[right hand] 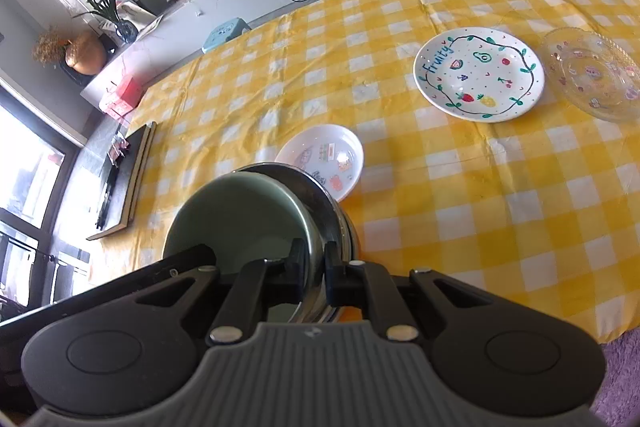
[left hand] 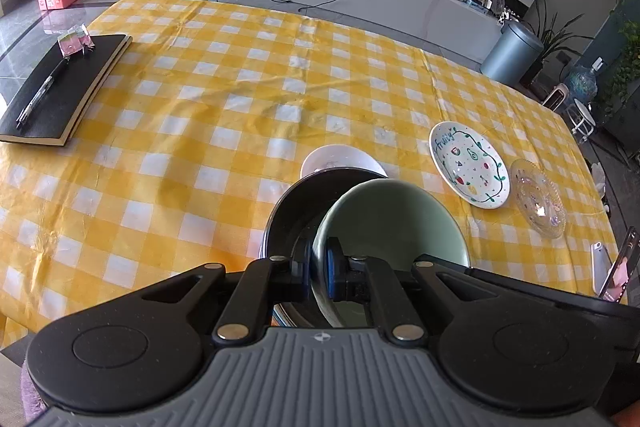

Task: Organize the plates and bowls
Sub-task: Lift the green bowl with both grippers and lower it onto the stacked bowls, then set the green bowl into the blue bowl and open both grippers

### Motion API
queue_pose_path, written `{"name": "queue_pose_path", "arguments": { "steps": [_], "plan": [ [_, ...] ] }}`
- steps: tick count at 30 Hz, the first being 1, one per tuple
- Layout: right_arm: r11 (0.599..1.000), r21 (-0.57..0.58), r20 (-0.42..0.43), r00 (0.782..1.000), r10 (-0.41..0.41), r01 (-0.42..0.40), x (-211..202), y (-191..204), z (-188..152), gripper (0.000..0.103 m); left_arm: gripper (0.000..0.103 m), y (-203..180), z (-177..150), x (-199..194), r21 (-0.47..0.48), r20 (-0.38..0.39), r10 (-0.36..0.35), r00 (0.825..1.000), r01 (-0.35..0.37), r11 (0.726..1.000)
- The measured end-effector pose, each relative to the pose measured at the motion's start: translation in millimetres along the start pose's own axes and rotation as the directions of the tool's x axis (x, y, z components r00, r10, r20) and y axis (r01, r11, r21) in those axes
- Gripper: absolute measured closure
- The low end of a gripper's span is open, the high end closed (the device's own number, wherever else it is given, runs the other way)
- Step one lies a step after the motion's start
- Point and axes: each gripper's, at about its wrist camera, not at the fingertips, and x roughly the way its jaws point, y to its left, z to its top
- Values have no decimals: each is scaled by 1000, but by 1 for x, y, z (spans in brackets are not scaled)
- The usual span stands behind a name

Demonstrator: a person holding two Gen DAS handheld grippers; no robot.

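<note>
Your left tool [left hand: 319,273] is clenched on the rim of the green bowl [left hand: 394,215], which sits tilted inside the black bowl [left hand: 298,205]. Your right tool [right hand: 314,273] is clenched on the opposite side, pinching the rims of the same green bowl [right hand: 236,211] and the metal-edged outer bowl [right hand: 324,203]. The nested pair hangs between both tools, directly ahead of each. Just beyond it on the bench [left hand: 200,107] lies the small white dish [right hand: 324,155]; the fruit plate [right hand: 478,73] and glass plate [right hand: 592,75] lie further ahead, on the right tool's side.
</note>
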Motion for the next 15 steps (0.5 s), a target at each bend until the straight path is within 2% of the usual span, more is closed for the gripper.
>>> {"name": "queue_pose_path", "arguments": {
  "steps": [7, 15],
  "plan": [
    [999, -47, -35, 999, -16, 14, 13, 5, 3, 96, 95, -5, -1, 6, 65, -12, 56, 998, -55, 996],
    [995, -93, -21, 999, -45, 42, 17, 10, 5, 94, 95, 2, 0, 6, 43, -10, 48, 999, -48, 998]
  ]
}}
